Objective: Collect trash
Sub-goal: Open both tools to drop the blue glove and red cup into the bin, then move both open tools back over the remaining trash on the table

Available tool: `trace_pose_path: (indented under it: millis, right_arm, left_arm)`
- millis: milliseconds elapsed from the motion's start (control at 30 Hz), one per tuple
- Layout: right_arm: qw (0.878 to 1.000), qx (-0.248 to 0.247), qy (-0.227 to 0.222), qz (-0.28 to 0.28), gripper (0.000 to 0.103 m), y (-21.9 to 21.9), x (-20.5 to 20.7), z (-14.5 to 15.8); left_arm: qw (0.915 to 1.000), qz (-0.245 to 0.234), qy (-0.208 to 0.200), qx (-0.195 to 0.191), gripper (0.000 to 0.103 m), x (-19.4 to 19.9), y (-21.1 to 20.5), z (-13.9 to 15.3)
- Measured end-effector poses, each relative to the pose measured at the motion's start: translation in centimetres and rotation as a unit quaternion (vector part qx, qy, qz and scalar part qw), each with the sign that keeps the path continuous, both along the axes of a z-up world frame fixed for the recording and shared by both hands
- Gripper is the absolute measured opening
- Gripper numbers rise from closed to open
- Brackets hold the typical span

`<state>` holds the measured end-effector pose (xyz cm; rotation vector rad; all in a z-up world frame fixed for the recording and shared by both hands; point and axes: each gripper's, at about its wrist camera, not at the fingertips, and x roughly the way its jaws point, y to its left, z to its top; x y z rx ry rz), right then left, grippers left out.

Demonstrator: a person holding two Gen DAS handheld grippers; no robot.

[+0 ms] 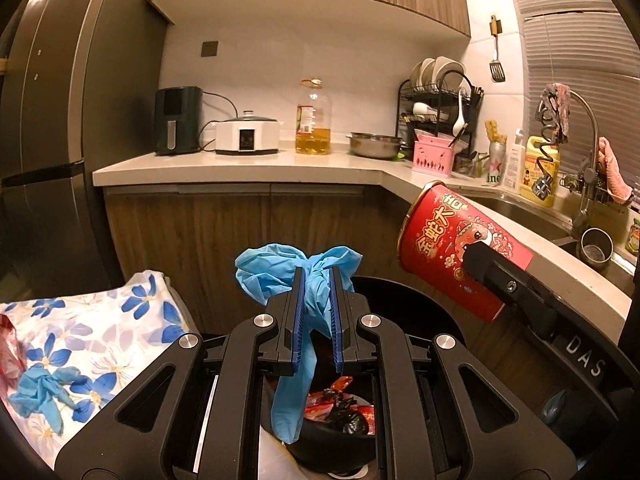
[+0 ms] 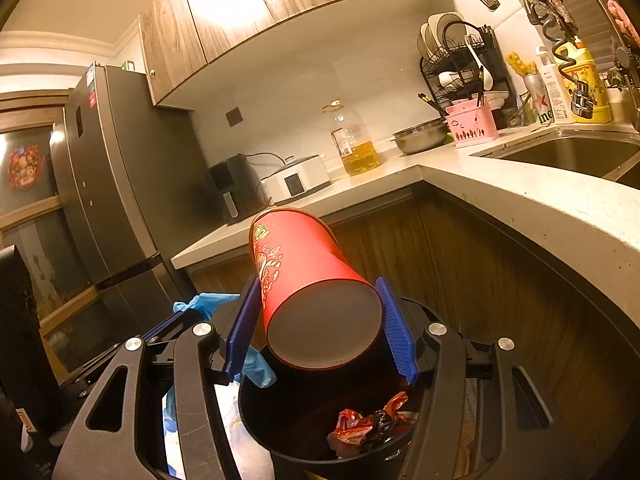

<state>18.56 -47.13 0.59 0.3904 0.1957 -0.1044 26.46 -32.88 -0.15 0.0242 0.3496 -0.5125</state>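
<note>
Left gripper (image 1: 316, 276): jaws clenched on a crumpled blue disposable glove (image 1: 298, 268), held above the black trash bin (image 1: 416, 292); one glove end hangs down between the fingers. Right gripper (image 2: 320, 316): jaws clamped on a red paper cup (image 2: 304, 276), tilted, base toward camera, over the same bin. Bin contents: red and black wrappers (image 2: 368, 424). Second blue glove (image 1: 44, 396): lying on floral cloth (image 1: 100, 332), left of bin.
</note>
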Motion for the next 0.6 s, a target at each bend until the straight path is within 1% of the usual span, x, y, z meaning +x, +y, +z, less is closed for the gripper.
trace_pose_path:
  millis: [200,233,300,367,433,467,500,533,600]
  right_arm:
    - [1.0,0.004,-0.003,0.008,0.06,-0.3,0.5,-0.3]
    - [1.0,0.007,-0.003,0.007,0.063,-0.4,0.6,-0.3]
    - [1.0,0.011,-0.004,-0.001,0.066,-0.8,0.6,-0.5]
    - [1.0,0.013,0.001,-0.01,0.067,-1.0,0.6,-0.6]
    - [1.0,0.016,0.005,-0.018,0.069,-1.4,0.6,-0.8]
    - [1.0,0.016,0.006,-0.021,0.069,-1.4,0.4,-0.9]
    - [1.0,0.016,0.007,-0.022,0.07,-1.4,0.4,-1.0]
    - [1.0,0.015,0.009,-0.024,0.071,-1.3,0.3,-1.0]
    - [1.0,0.012,0.014,-0.025,0.072,-1.1,0.3,-1.2]
  left_arm:
    - [0.9999,-0.009,0.003,-0.002,0.012,0.6,-0.5,-0.3]
    - [0.9999,-0.011,0.004,-0.002,0.012,0.6,-0.6,-0.4]
    - [0.9999,-0.014,0.008,0.0,0.014,1.0,-0.8,-0.8]
    - [0.9997,-0.014,0.02,0.003,0.017,1.6,-0.7,-1.4]
    - [0.9993,-0.019,0.033,0.001,0.023,2.1,-0.6,-1.9]
    - [0.9992,-0.016,0.037,0.001,0.031,2.3,-0.5,-2.1]
    - [0.9992,-0.015,0.038,0.001,0.037,2.3,-0.5,-2.2]
    - [0.9991,-0.014,0.04,0.0,0.039,2.4,-0.3,-2.4]
    - [0.9991,-0.007,0.042,0.002,0.047,2.4,0.0,-2.6]
